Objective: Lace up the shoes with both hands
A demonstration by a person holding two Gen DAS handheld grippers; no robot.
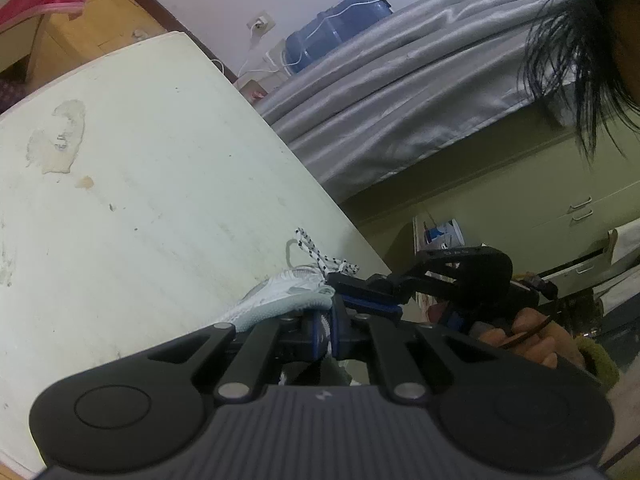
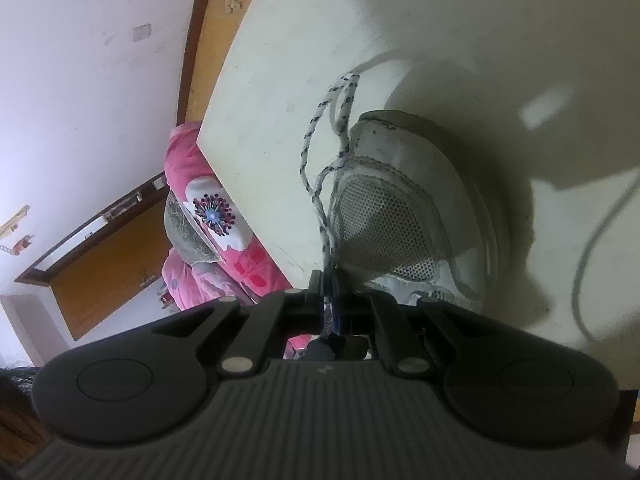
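The left gripper (image 1: 330, 330) stood nearly closed, its two blue-padded jaws clamped on the edge of the white shoe (image 1: 280, 300) where that shoe overhung the near edge of the pale table (image 1: 140, 160). The right gripper (image 2: 330, 294) stood closed to a narrow slit on one strand of the speckled lace (image 2: 320, 184), at the shoe's near end. One shoe and one lace were visible; in the right wrist view, the lace ran from the jaws up along the shoe's side to a loop lying on the table beyond the toe. Only the left wrist view showed the right gripper from outside, as a black body (image 1: 460, 276) just beside the shoe, with the person's hand (image 1: 532, 340) wrapped around its handle and an olive cuff (image 1: 600, 360) at the wrist; that gripper pointed across toward the shoe from the table's edge. Only the right wrist view showed the shoe's mesh upper (image 2: 384, 216) and rubber toe cap (image 2: 400, 136) resting flat on the table. The left wrist view also showed one blue water jug (image 1: 340, 24) and grey bedding (image 1: 400, 100) beyond the table's far side, plus dark hair (image 1: 568, 60) at the frame's upper corner. The right wrist view showed pink quilted fabric (image 2: 216, 248) below the table's edge and a brown wooden door (image 2: 108, 264) farther off.
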